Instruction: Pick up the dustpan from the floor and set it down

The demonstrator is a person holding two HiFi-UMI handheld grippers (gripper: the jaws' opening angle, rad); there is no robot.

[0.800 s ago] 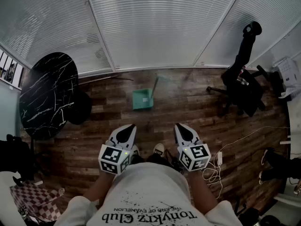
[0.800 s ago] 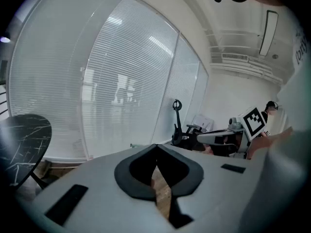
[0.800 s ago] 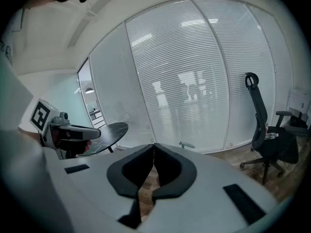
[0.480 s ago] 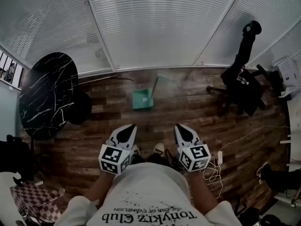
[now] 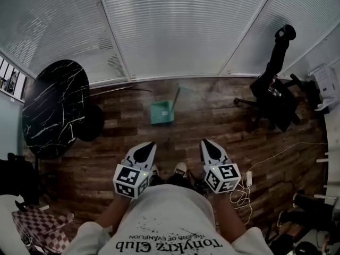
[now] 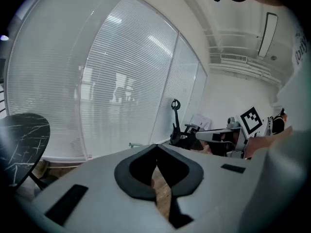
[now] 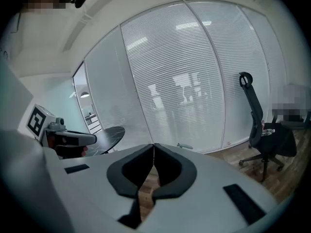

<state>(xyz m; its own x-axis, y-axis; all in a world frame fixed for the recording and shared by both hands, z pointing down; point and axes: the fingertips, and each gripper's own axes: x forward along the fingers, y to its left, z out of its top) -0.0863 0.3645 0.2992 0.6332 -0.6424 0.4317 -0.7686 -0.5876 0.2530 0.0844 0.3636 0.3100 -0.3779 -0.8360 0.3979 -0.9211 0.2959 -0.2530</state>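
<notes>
I see a dark wood-plank floor (image 5: 212, 129); the green dustpan (image 5: 160, 112) lies flat on it toward its far edge, handle angled up and away; a black marbled round table (image 5: 50, 105) stands at the left; a black office chair (image 5: 276, 102) stands at the right; a tangled white cable (image 5: 240, 195) and a white power strip (image 5: 248, 178) lie on the boards at lower right.

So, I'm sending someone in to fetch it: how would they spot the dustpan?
Look at the wood floor by the white blinds. Between the round black marble table and the black office chair lies the dustpan. It is the only green thing there, with a long thin handle.
</notes>
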